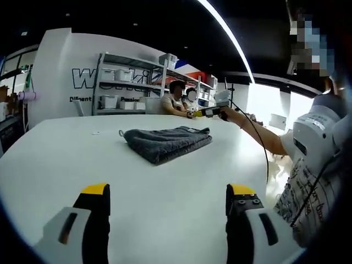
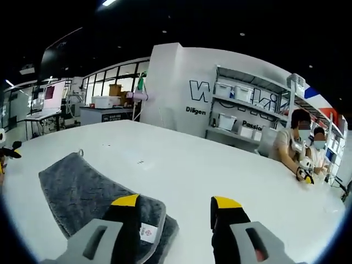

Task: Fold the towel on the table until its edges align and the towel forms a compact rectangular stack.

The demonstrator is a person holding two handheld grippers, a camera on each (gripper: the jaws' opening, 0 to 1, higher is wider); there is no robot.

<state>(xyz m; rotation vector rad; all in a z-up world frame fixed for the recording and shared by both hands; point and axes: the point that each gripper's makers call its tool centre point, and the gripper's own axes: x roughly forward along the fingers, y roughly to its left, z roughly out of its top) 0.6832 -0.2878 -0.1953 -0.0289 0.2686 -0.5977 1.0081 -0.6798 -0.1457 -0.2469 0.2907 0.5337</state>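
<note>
dark grey towel point(image 1: 166, 142) folded, seemingly rectangular, on white table point(image 1: 66, 159)

Fuzzy grey cloth towel point(image 1: 166, 142) on smooth, glossy white table point(image 1: 66, 159).

Your left hand-held gripper point(image 1: 168, 206) hangs over the near part of the surface point(image 1: 66, 159), jaws apart, nothing between them. The folded towel point(image 1: 166, 142) lies on the surface ahead of it, well apart. Your right hand-held gripper point(image 1: 215, 112) reaches in from the right, beyond the towel. In the right gripper view that hand-held gripper point(image 2: 176, 212) sits just above the towel's point(image 2: 82, 192) near corner, towel to its left. Shelving point(image 2: 247, 110) stands behind the surface; two seated people point(image 2: 300, 146) are at its far right edge.
</note>
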